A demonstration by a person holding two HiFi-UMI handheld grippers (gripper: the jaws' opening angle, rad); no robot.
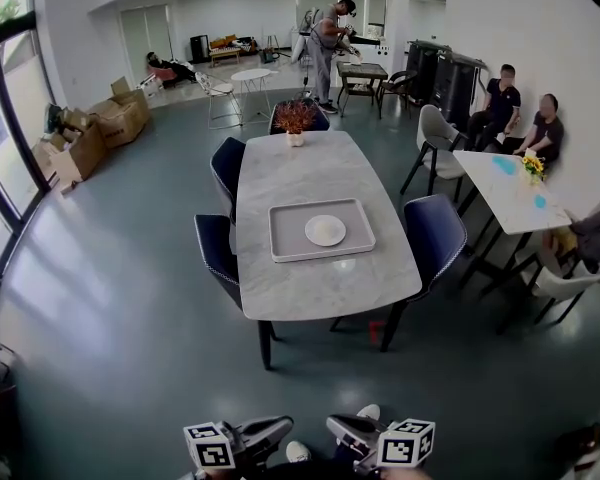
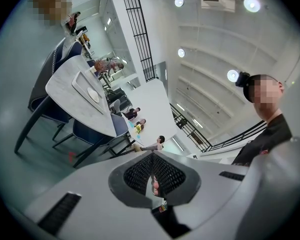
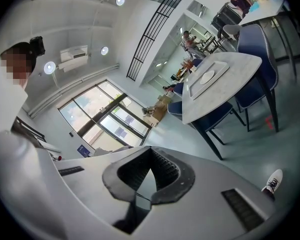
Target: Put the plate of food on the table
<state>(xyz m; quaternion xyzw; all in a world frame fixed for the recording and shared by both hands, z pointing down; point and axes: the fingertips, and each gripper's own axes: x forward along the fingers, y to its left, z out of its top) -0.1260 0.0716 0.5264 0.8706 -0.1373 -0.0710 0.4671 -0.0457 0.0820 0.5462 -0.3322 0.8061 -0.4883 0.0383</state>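
Left tool (image 2: 152, 176) and right tool (image 3: 149, 174) sit closed, empty; one seemingly white plate (image 1: 325, 230) rests on one tray (image 1: 281, 236).

Head view: high, facing forward and steeply down over the grey floor (image 1: 110, 298) to the marble table (image 1: 300, 168), well apart. Left gripper view: low, rolled sideways, table upper left, ceiling (image 2: 210, 49) right. Right gripper view: rolled the other way, table upper right, windows (image 3: 105, 119) centre; all three share table, tray (image 1: 280, 233) and white plate (image 1: 325, 230).
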